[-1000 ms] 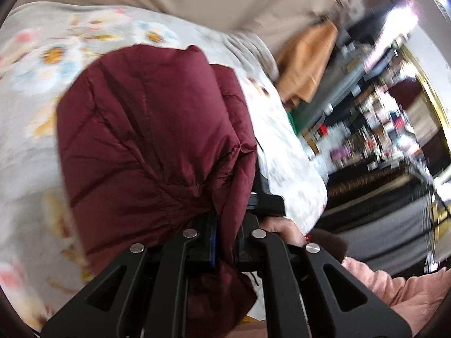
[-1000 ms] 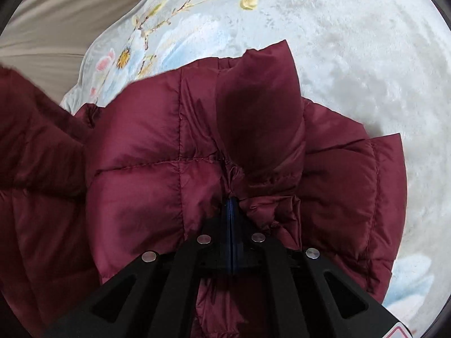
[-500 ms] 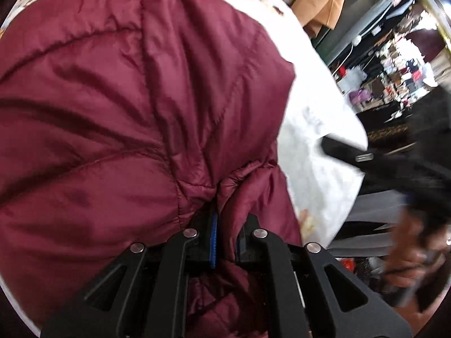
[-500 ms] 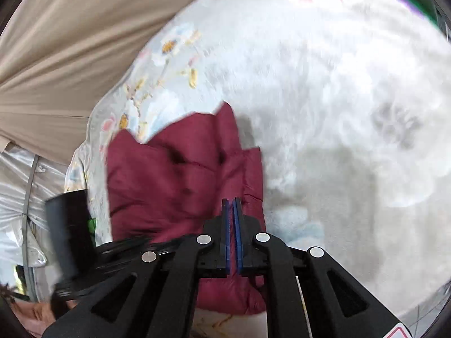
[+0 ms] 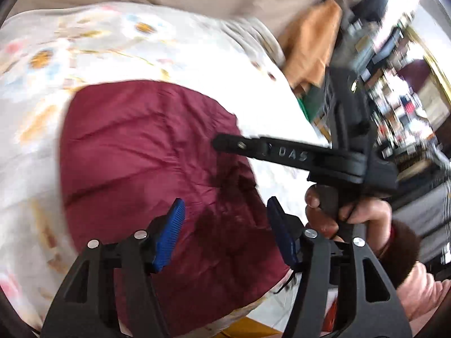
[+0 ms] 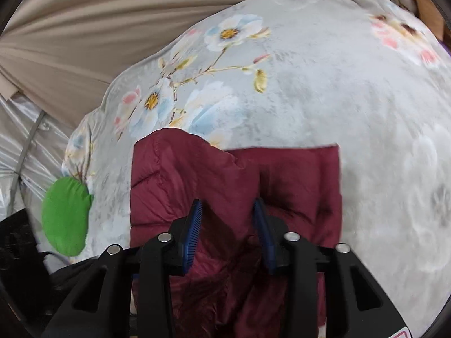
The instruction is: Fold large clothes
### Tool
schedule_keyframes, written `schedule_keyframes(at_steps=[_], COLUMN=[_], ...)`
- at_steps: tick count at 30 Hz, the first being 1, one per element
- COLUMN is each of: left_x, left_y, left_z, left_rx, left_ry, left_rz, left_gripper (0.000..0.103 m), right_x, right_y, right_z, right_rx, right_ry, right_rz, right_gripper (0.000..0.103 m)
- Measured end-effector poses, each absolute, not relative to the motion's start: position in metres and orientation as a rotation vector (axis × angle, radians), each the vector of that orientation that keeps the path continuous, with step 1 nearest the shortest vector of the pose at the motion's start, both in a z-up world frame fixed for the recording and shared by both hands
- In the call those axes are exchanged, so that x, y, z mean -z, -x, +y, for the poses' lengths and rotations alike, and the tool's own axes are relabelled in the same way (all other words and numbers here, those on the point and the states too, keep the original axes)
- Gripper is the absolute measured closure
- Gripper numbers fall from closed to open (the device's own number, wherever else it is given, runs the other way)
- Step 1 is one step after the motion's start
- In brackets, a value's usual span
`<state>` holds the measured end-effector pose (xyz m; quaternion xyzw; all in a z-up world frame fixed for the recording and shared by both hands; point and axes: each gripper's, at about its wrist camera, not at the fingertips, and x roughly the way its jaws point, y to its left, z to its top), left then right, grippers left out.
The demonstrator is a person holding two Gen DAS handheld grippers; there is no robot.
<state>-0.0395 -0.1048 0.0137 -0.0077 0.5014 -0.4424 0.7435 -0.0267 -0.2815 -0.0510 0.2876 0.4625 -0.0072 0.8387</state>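
Lying folded on the bed, the maroon quilted jacket fills the middle of the left wrist view as a rounded, puffy bundle with stitched channels fanning across its top, near the bed's right edge. The bedspread under it is pale with a blurred flower print. Over the jacket's near part the left gripper hangs angled downward, its jaws opening; the blue pads stand wide apart with only the jacket's surface seen below the gap and no cloth pressed between them. At the right of this view the right gripper reaches in sideways above the jacket, held by the person's right hand, with a dark furry cuff and a pink sleeve behind it.

In the right wrist view the jacket shows as a squarish folded block with a straight far edge, resting near the near edge of the floral bed. The right gripper points down at it from above, its jaws parted, blue pads clear of the fabric and gripping nothing. A green cushion-like object sits at the bed's left edge.
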Motion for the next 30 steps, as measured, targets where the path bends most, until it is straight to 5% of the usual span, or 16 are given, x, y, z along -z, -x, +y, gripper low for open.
schedule_keyframes(at_steps=[1,6,14,23,30], left_x=[-0.016,-0.004,0.049,0.067,0.066], left_y=[0.035,0.019,0.030,0.032,0.034], left_z=[-0.096,-0.085,-0.124,-0.135,-0.135], left_rx=[0.944,0.833,0.790,0.740,0.742], left_ry=[0.032,0.052,-0.182,-0.269,-0.268], left_rz=[1.094,1.133,1.183,1.206,1.202], left_gripper=[0.044,0.044,0.041,0.039,0.037], right_x=[0.048,0.039,0.131,0.013,0.069], right_y=[0.022,0.025,0.027,0.080,0.120], right_z=[-0.281,-0.307,-0.337,-0.292,-0.246], right_rx=[0.014,0.068,0.106,0.118,0.132], right_ry=[-0.595,-0.610,-0.770,-0.450,-0.436], right_rz=[0.978,0.909,1.064,0.985,1.245], right_gripper=[0.099,0.101,0.103,0.100,0.103])
